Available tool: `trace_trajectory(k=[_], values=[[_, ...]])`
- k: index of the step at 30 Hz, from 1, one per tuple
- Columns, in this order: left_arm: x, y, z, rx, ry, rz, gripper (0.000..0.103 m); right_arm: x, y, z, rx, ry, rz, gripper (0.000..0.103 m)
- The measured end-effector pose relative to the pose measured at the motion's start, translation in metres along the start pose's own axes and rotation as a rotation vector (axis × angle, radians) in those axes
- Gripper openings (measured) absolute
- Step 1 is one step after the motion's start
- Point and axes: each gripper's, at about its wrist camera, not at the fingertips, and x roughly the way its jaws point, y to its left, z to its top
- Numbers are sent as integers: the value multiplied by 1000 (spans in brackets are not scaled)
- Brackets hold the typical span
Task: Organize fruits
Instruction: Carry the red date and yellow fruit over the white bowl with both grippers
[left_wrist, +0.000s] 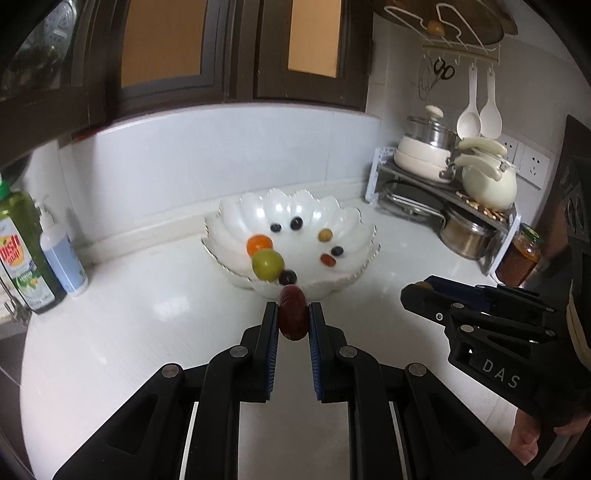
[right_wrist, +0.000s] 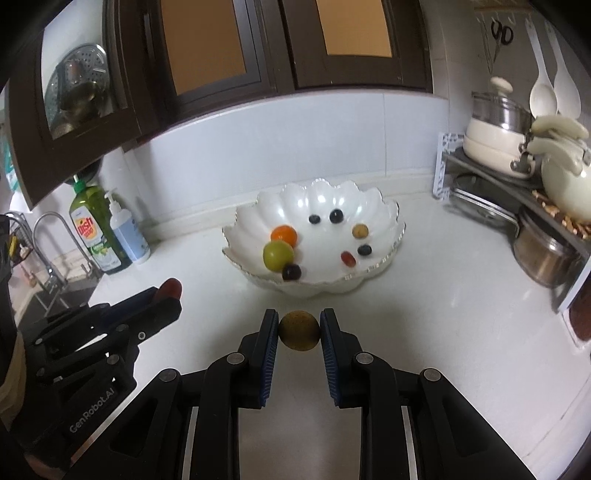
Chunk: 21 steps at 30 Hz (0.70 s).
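One bowl (right_wrist: 388, 216), ten fruits (right_wrist: 279, 256), two grippers (right_wrist: 298, 328).

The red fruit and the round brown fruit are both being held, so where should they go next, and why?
Probably forward over the white scalloped bowl, then let go. The left tool pinches the dark red fruit and the right tool pinches the brown fruit, both short of the bowl, where the other fruits already lie.
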Motion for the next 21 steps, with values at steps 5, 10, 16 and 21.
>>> trace_trajectory(k=[5, 10, 16, 21], values=[[-6, 8, 13, 17, -48, 23, 17, -1, 7, 12, -2, -28, -12, 25], [-9, 16, 29, 24, -85, 22, 17, -1, 12, 24, 1, -54, -20, 25], [-3, 24, 46, 21, -95, 4, 17, 3, 15, 40, 16, -78, -16, 25], [4, 27, 61, 31, -105, 7, 17, 10, 14, 52, 24, -83, -22, 25]])
